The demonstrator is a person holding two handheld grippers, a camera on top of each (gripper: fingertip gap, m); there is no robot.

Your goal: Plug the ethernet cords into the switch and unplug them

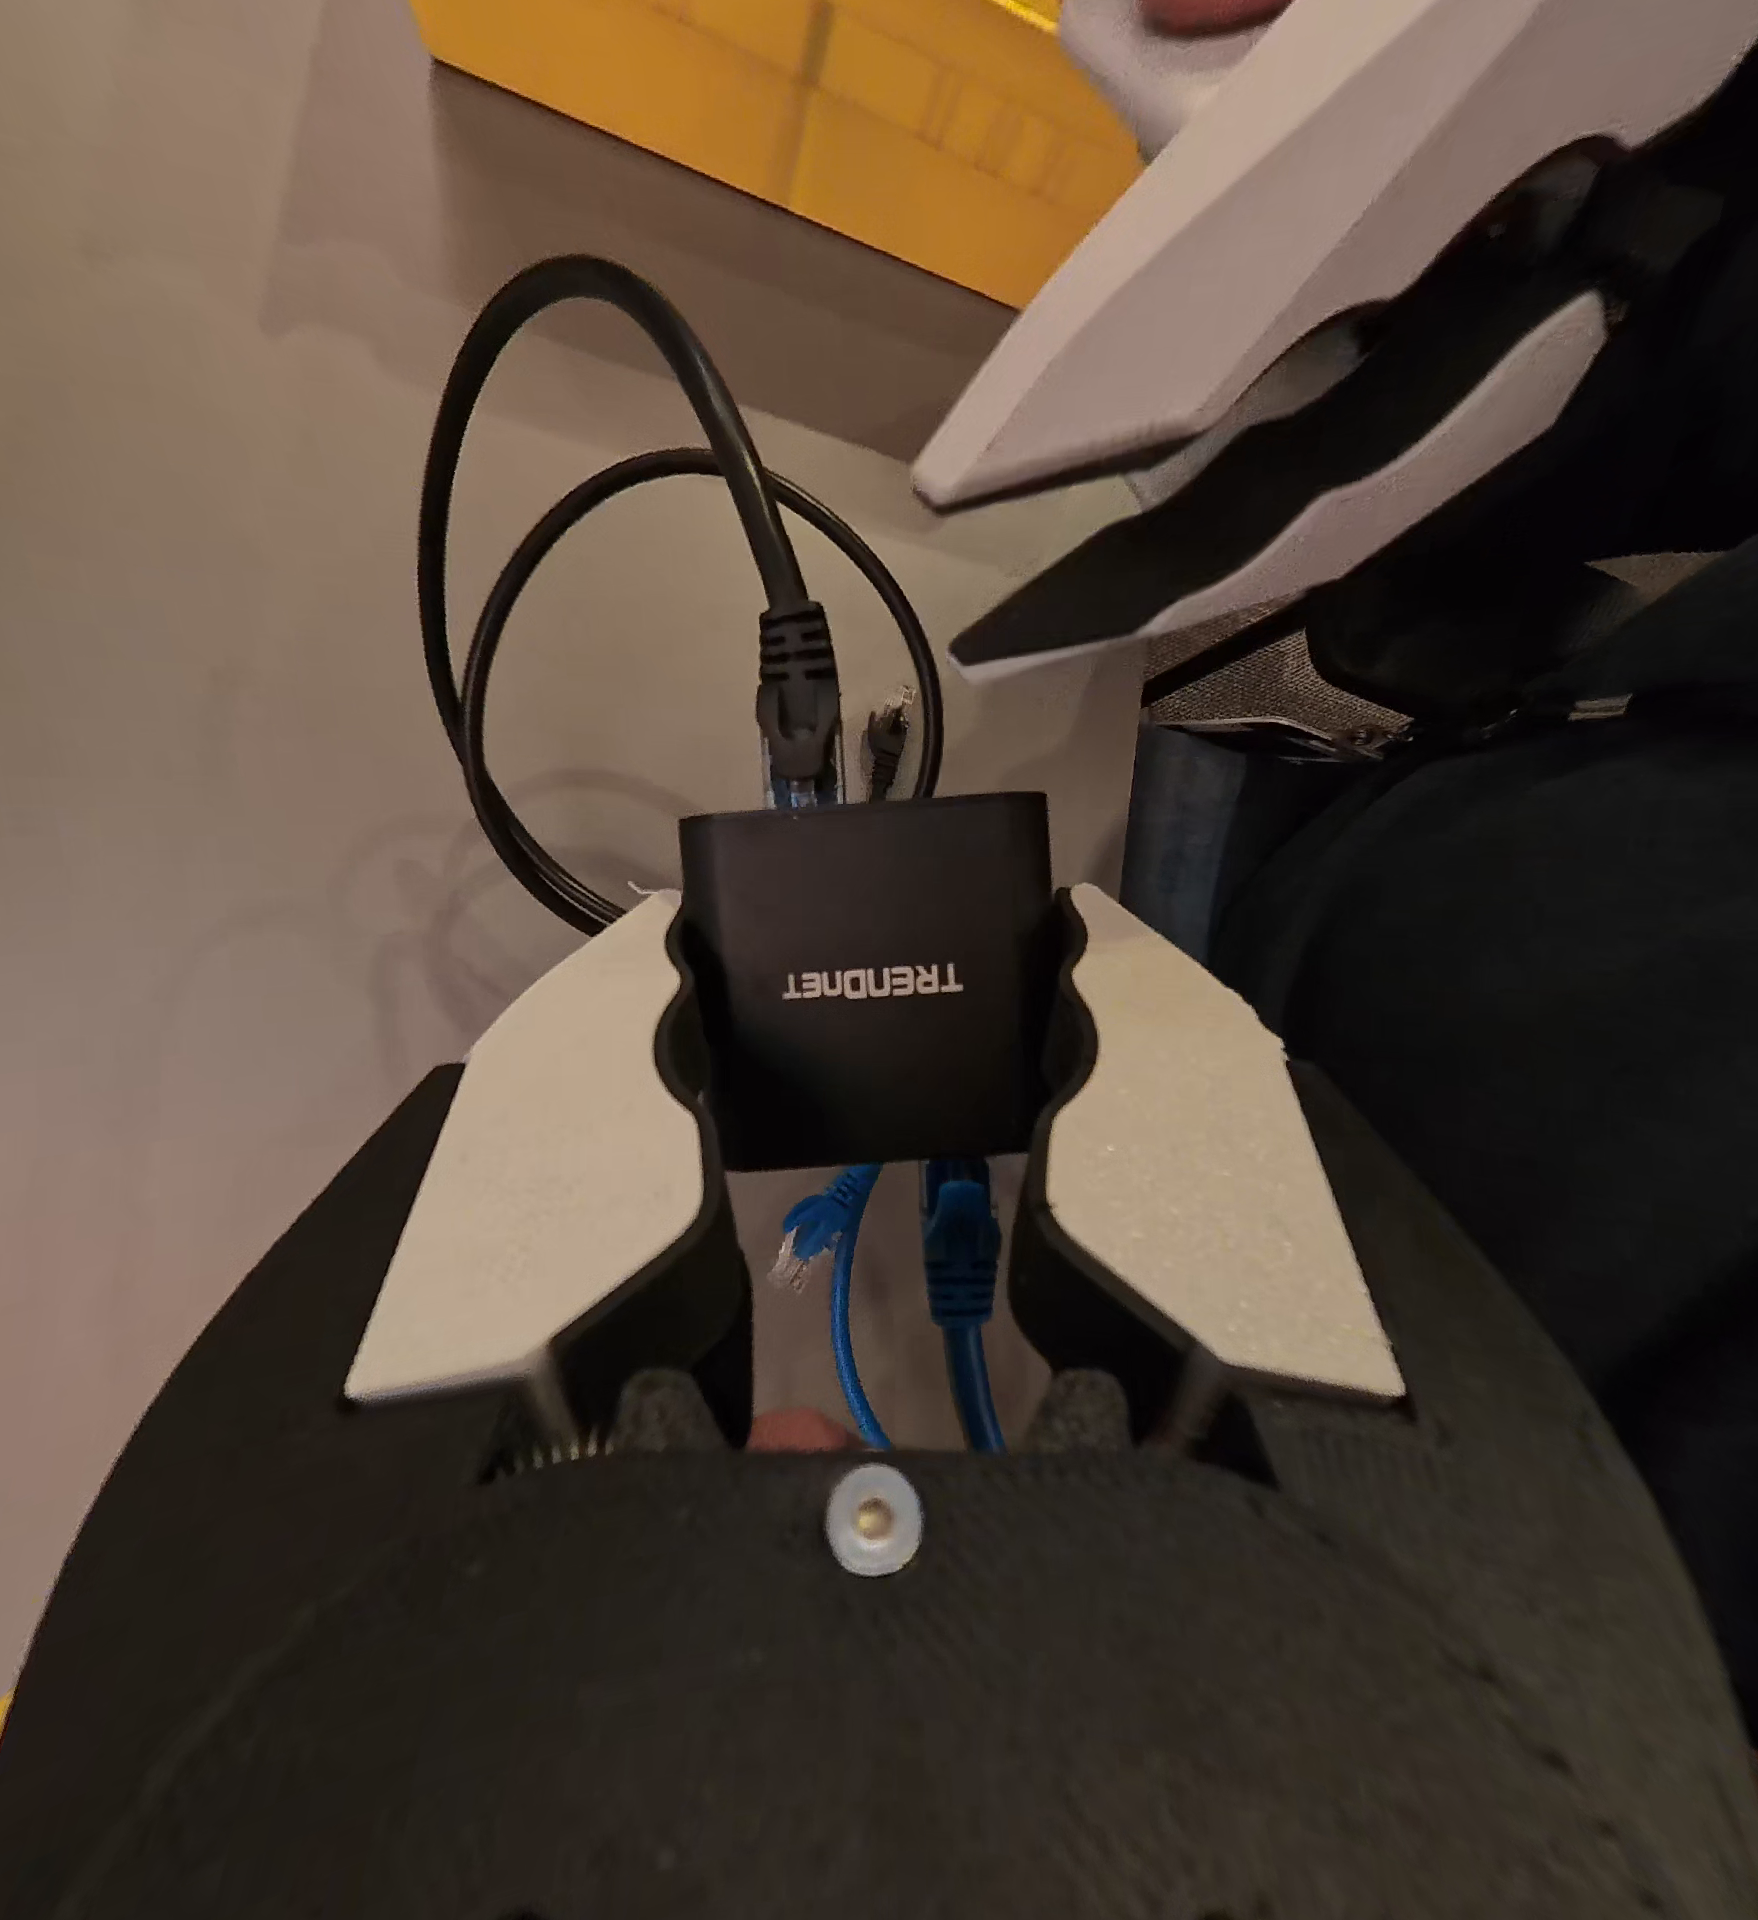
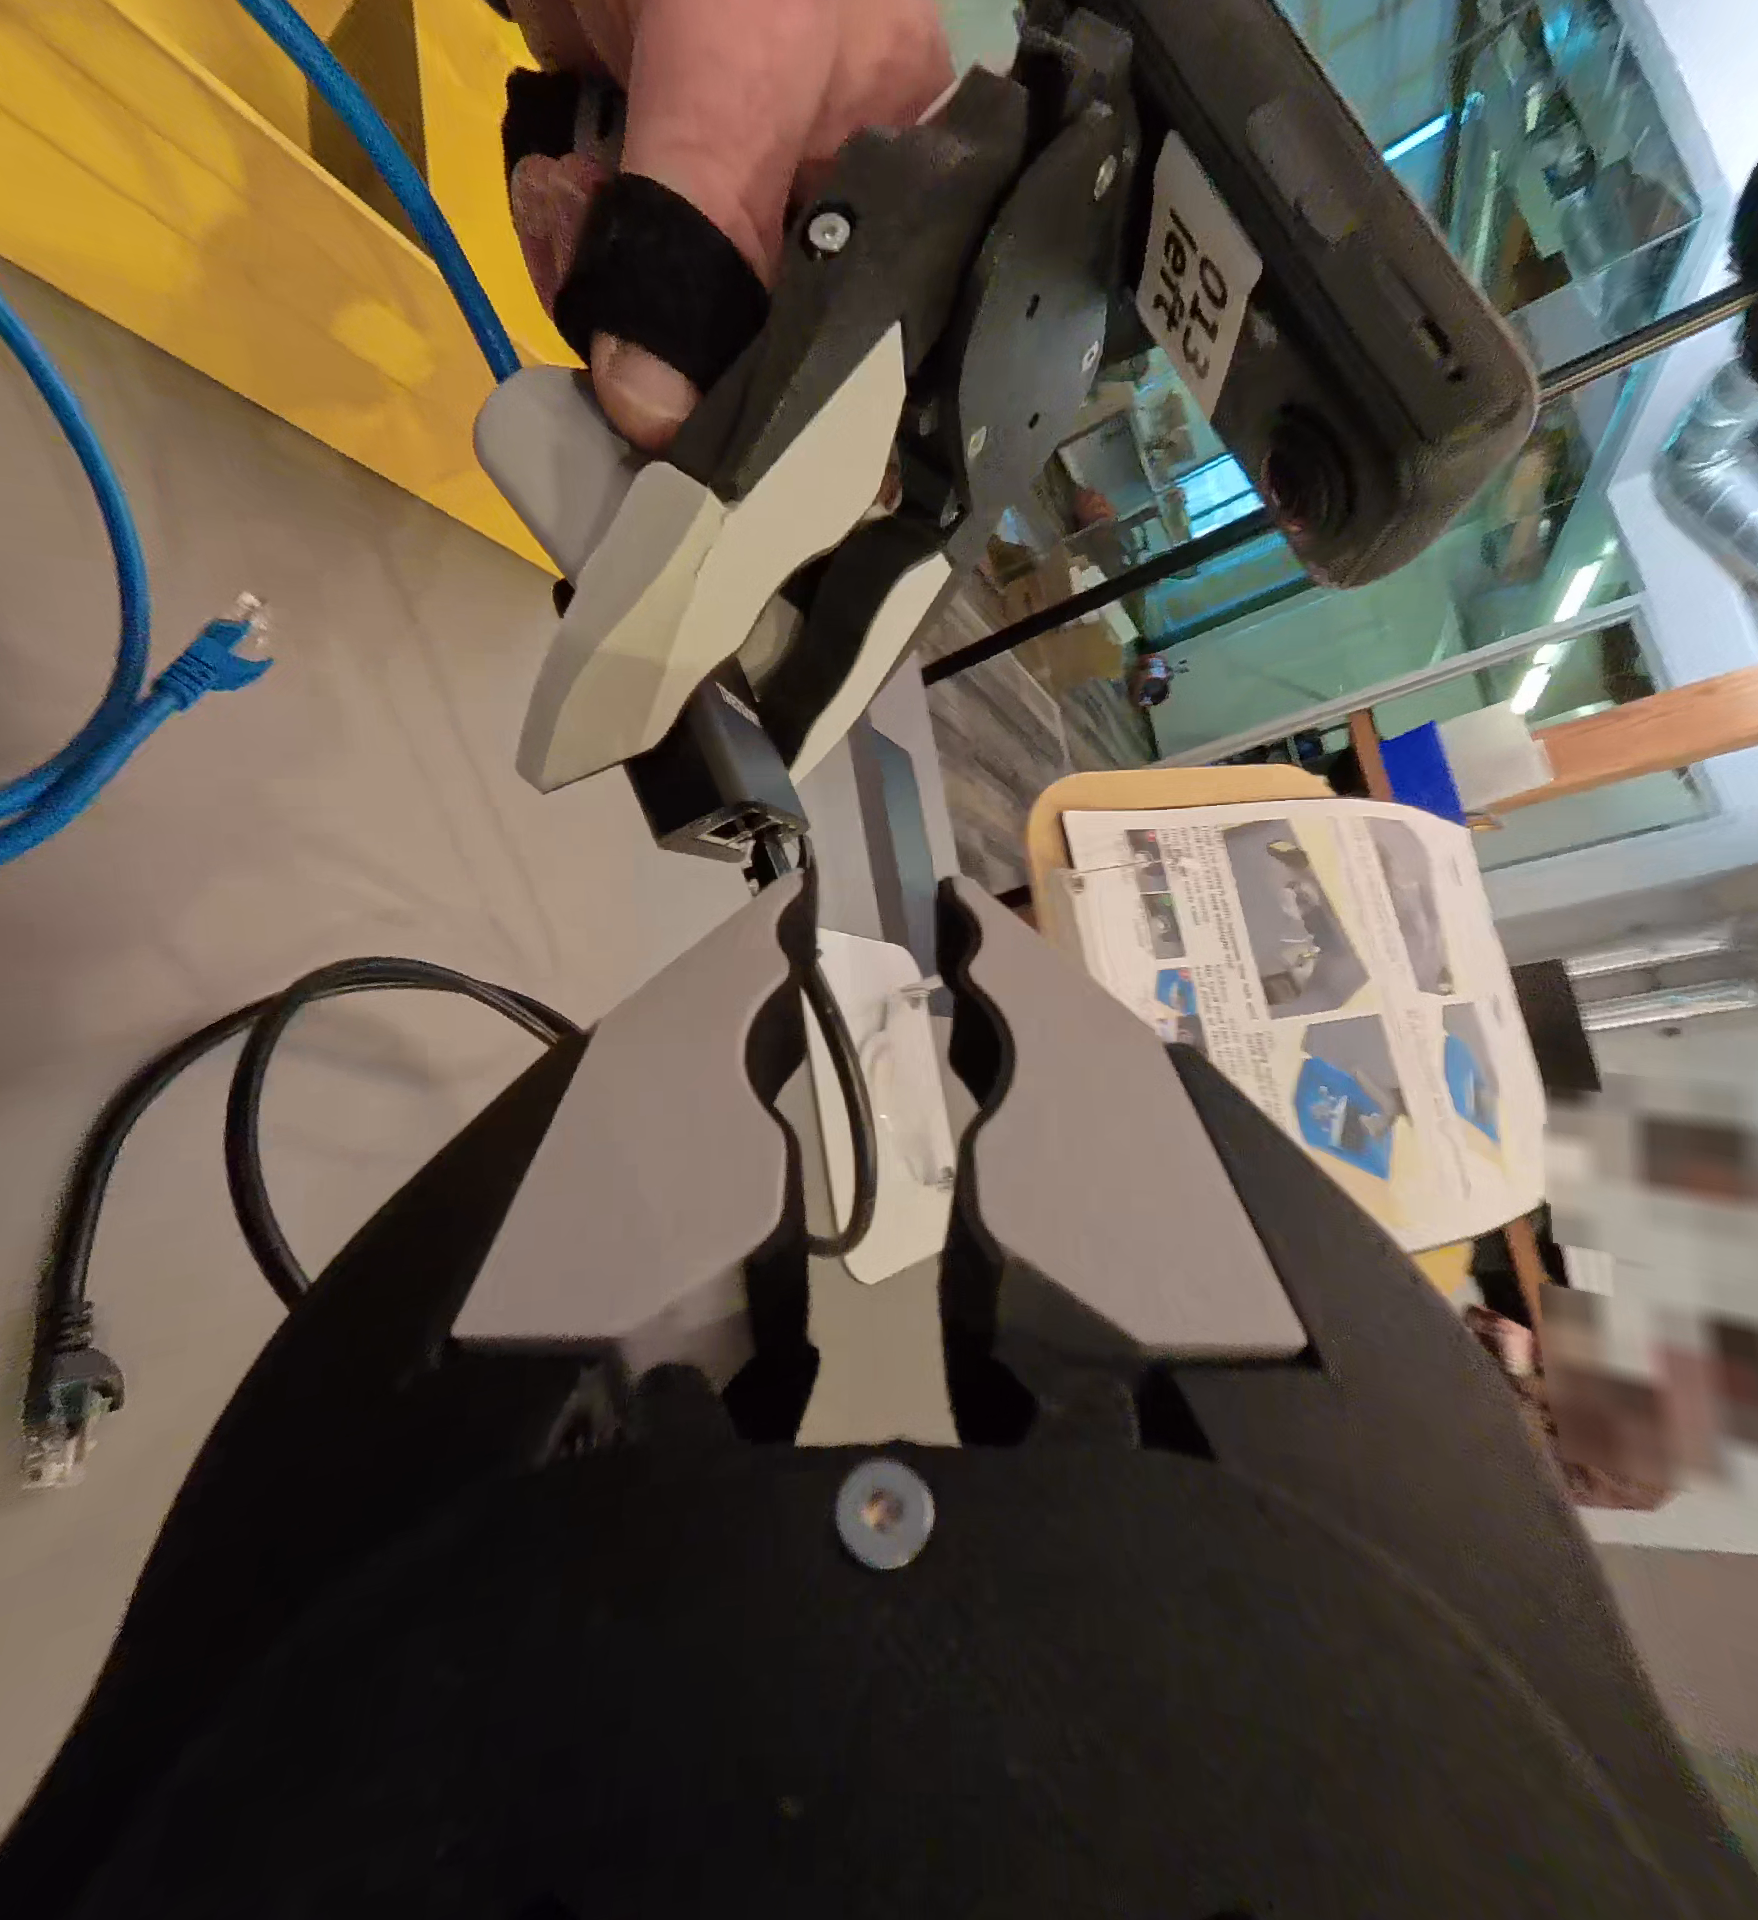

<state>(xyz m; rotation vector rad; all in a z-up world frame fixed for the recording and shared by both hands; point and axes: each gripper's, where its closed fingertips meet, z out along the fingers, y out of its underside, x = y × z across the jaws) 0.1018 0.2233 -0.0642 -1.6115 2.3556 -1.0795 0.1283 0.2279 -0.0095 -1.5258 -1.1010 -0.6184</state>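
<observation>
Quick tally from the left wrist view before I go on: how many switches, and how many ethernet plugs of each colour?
Black switch: 1
Black ethernet plugs: 2
Blue ethernet plugs: 2
Total: 5

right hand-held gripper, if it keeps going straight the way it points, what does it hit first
Most likely the black cord's plug seated in the switch, which the left hand-held gripper holds. The right hand-held gripper is open just short of it; depth is uncertain.
</observation>
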